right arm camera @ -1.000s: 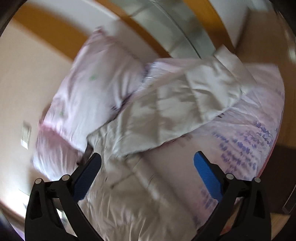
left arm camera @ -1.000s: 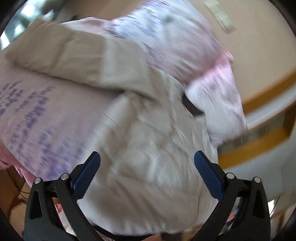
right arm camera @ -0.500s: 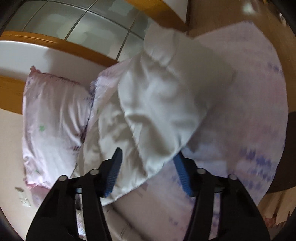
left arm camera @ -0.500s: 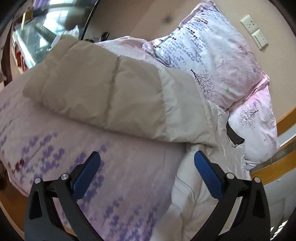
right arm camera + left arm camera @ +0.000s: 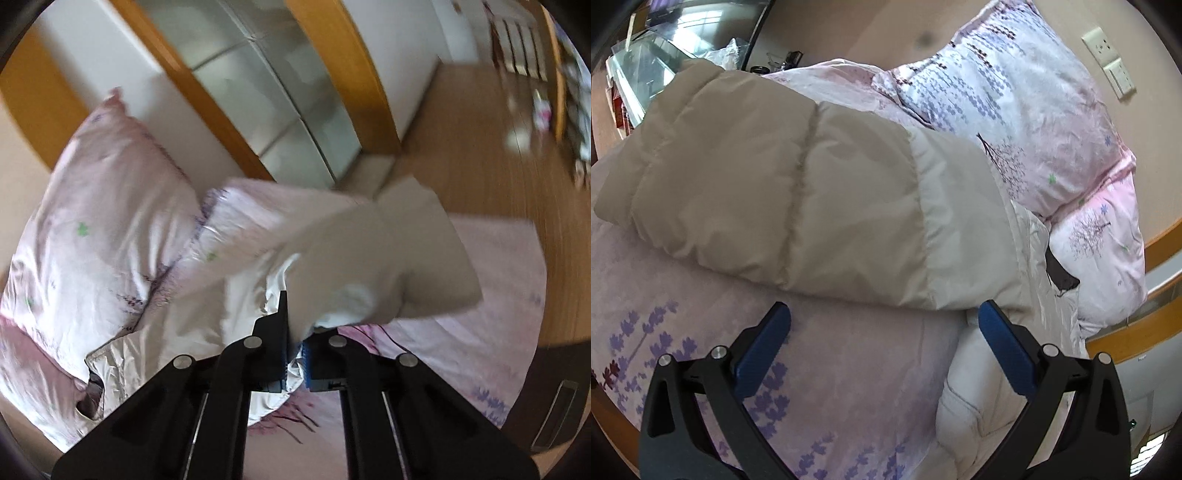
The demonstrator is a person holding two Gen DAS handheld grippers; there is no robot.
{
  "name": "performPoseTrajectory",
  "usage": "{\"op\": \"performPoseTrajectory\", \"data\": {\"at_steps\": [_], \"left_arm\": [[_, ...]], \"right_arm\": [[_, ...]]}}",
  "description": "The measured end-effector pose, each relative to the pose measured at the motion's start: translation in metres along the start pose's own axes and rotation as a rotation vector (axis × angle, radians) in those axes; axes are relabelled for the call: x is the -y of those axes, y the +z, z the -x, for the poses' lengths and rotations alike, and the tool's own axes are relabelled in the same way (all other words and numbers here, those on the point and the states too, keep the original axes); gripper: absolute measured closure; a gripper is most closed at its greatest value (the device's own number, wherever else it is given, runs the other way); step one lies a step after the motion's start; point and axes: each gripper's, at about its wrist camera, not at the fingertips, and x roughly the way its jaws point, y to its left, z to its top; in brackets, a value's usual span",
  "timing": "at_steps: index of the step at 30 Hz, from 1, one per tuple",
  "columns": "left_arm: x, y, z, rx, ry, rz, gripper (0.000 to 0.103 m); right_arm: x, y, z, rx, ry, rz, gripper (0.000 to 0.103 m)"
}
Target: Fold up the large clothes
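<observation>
From my left wrist view the padded jacket [image 5: 798, 206] lies on the lavender-print bedspread [image 5: 849, 369], pillows [image 5: 1034, 122] crowding it at 1 o'clock while bare spread runs free toward 7 o'clock. My left gripper [image 5: 884, 332] stands wide open with nothing between its pads, just short of the jacket's near edge. My right gripper [image 5: 293, 354] is clamped tight on a white fold of the jacket [image 5: 369, 266], whose beige sleeve stretches from 9 to 3 o'clock in the left view.

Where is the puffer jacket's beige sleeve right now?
In the left wrist view, the beige sleeve lies across the floral bedspread, left of the pillows.
</observation>
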Motion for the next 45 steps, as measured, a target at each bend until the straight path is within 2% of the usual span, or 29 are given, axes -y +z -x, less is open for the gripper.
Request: {"op": "performPoseTrajectory", "data": {"at_steps": [8, 14, 19, 22, 30, 35, 39, 41, 43, 45], "left_arm": [[-0.010, 0.010, 0.002, 0.016, -0.004, 0.070, 0.003], [-0.016, 0.013, 0.005, 0.036, 0.014, 0.092, 0.011], [-0.023, 0.015, 0.008, 0.040, 0.012, 0.120, 0.018], [-0.024, 0.016, 0.008, 0.041, 0.010, 0.127, 0.020], [-0.024, 0.016, 0.008, 0.043, 0.014, 0.113, 0.021], [-0.023, 0.015, 0.008, 0.041, 0.018, 0.089, 0.021], [-0.023, 0.015, 0.010, 0.039, 0.009, 0.088, 0.021], [-0.023, 0.014, 0.012, 0.041, 0.001, 0.085, 0.021], [-0.024, 0.014, 0.014, 0.041, -0.005, 0.080, 0.021], [-0.024, 0.013, 0.017, 0.045, -0.008, 0.076, 0.021]], "right_arm": [[-0.101, 0.001, 0.032, 0.114, 0.093, 0.273, 0.097], [-0.195, -0.031, 0.057, 0.160, 0.238, 0.502, 0.098], [-0.258, -0.070, 0.067, 0.117, 0.370, 0.636, 0.098], [-0.280, -0.093, 0.068, 0.074, 0.424, 0.692, 0.098], [-0.326, -0.157, 0.063, -0.039, 0.499, 0.830, 0.098], [-0.345, -0.206, 0.046, -0.135, 0.461, 0.967, 0.097], [-0.357, -0.255, 0.023, -0.265, 0.365, 1.119, 0.092], [-0.360, -0.280, 0.014, -0.328, 0.311, 1.208, 0.079], [-0.360, -0.301, 0.012, -0.368, 0.271, 1.292, 0.075], [-0.358, -0.308, 0.016, -0.365, 0.274, 1.313, 0.069]]}}
